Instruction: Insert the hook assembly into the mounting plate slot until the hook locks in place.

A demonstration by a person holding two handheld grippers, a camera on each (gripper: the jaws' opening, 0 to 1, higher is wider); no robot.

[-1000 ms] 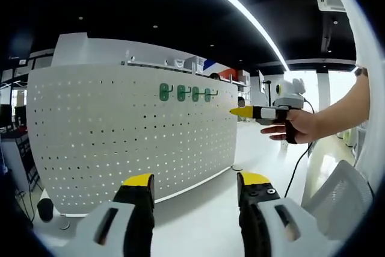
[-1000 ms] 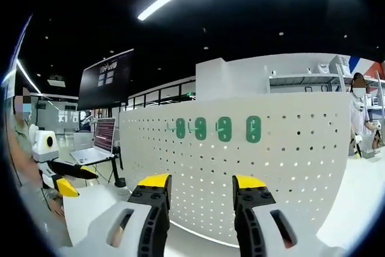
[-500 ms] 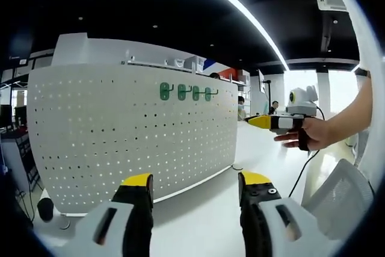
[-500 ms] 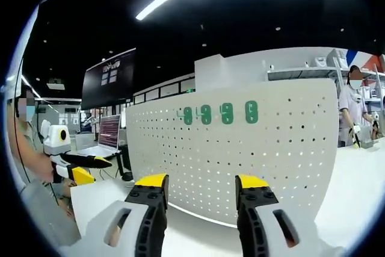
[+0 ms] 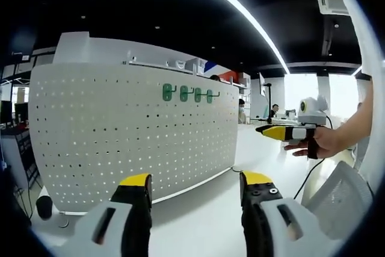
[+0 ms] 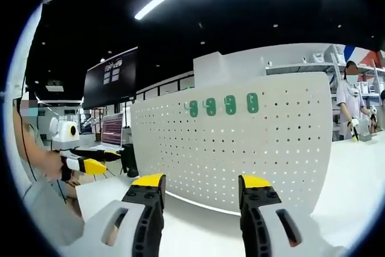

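Left gripper view: the left gripper (image 5: pixel 195 186) points at a white perforated mounting plate (image 5: pixel 120 142) that stands upright on a white table (image 5: pixel 198 221). Its two yellow-tipped jaws are spread apart with nothing between them. Four green hooks (image 5: pixel 187 94) sit in a row near the plate's upper edge, each seated against the panel. At the right of this view the right gripper (image 5: pixel 274 132) appears in a person's hand (image 5: pixel 325 142), well apart from the plate; whether its yellow tips are parted cannot be told from this angle.

Right gripper view: the right gripper (image 6: pixel 202 186) faces the same mounting plate (image 6: pixel 264 142) from the other side of the workspace, jaws likewise spread and empty, above the white table (image 6: pixel 198 227). The four green hooks (image 6: pixel 219 105) show in a row on the upper part of the plate. The left gripper (image 6: pixel 90 164) enters at the left of this view, near an open laptop (image 6: pixel 111 133) and below a dark wall screen (image 6: pixel 109 76). A person (image 6: pixel 350 103) stands in the background at the far right, beside the plate's edge
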